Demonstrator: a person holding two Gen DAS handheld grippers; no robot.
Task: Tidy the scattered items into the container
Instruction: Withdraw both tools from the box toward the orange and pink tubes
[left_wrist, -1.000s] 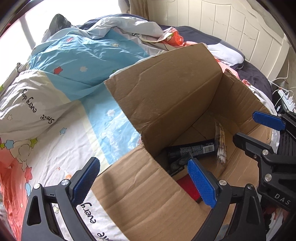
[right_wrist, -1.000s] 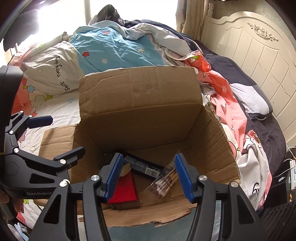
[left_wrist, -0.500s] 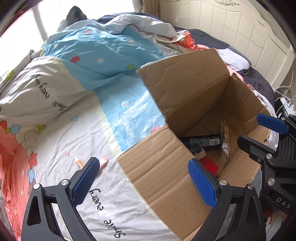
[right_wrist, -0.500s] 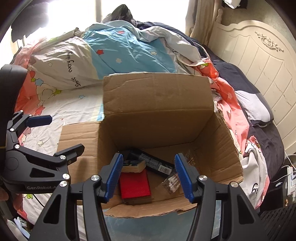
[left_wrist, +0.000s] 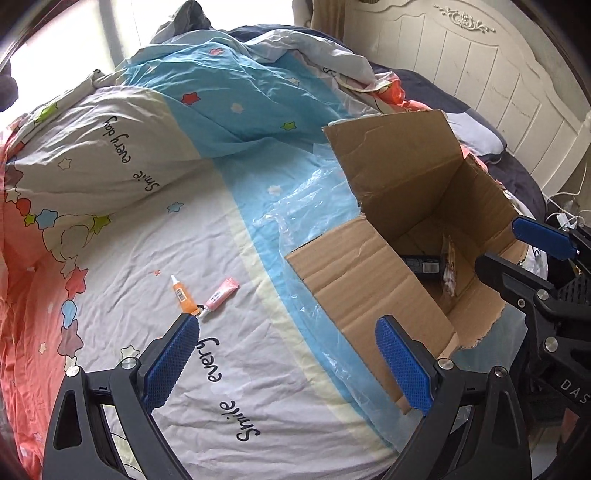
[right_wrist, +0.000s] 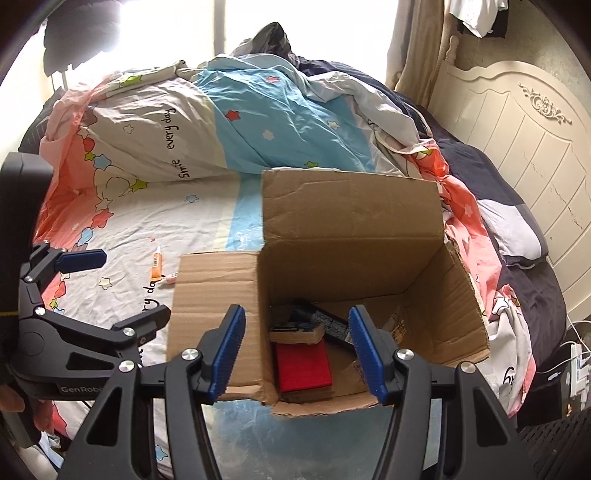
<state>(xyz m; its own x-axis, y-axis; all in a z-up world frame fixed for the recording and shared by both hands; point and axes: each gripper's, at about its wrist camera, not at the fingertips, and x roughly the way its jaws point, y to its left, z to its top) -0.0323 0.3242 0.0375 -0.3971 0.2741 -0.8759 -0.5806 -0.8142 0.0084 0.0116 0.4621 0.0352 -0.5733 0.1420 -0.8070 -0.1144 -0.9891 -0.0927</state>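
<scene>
Open, torn-edged brown cardboard box (right_wrist: 351, 236)

"Smile every day" on bedsheet (left_wrist: 229, 387)

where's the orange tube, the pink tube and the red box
orange tube (left_wrist: 182, 295): left wrist view, middle of its body
pink tube (left_wrist: 221, 296): left wrist view, middle of its body
red box (right_wrist: 303, 365): right wrist view, its top face
</scene>
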